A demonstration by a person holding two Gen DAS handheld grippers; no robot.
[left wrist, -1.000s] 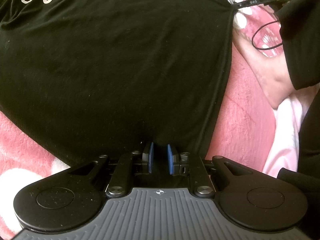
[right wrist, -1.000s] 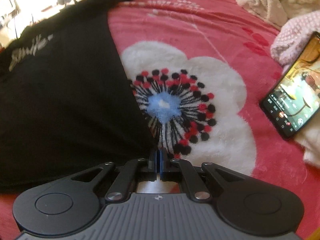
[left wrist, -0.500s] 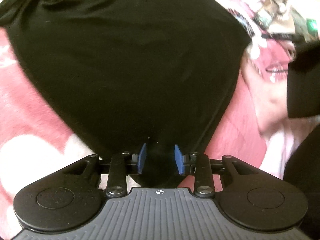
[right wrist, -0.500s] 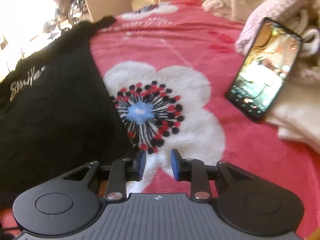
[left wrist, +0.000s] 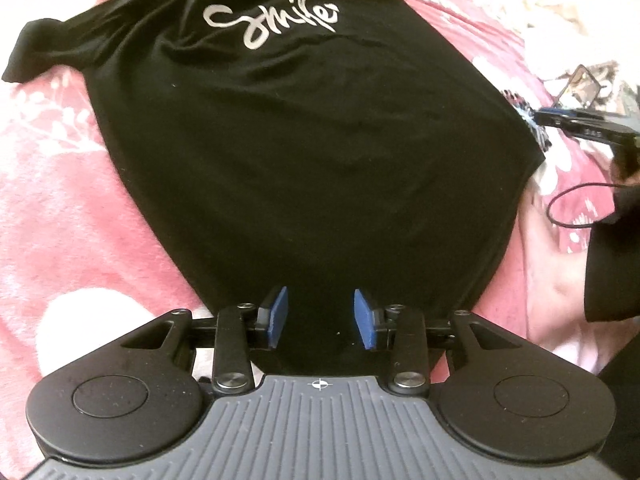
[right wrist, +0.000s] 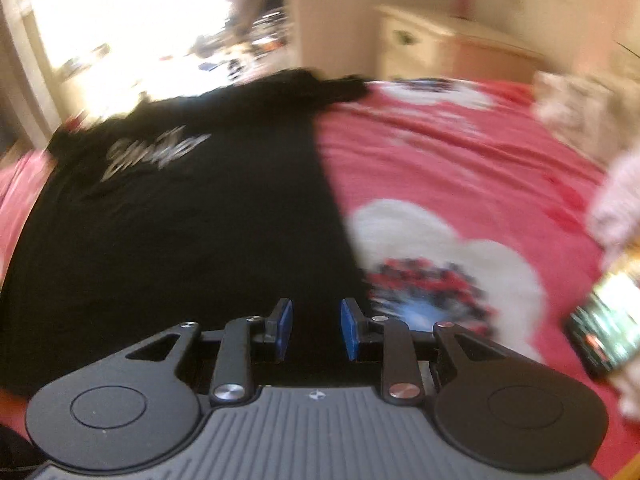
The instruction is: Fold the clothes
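A black T-shirt [left wrist: 304, 152] is seen spread flat on a pink floral blanket [left wrist: 52, 200], its silver "Smile" lettering [left wrist: 272, 20] toward twelve o'clock in the left wrist view and one short sleeve [left wrist: 44, 52] stretched out toward ten o'clock. The left gripper [left wrist: 320, 314] is held above the shirt's hem at six o'clock; its blue pads [left wrist: 278, 314] have just been opening and are parted, with only fabric seen below the gap and nothing pinched. In the blurred right wrist view the right gripper [right wrist: 315, 328] is held over the shirt's [right wrist: 180, 232] side edge, released, with its pads apart and clear of the cloth. A large white flower [right wrist: 448, 256] on the blanket lies at three o'clock of it, and a lit phone [right wrist: 604, 332] farther toward four o'clock. A dark sleeve [left wrist: 612, 256] of the person is seen at three o'clock in the left view.
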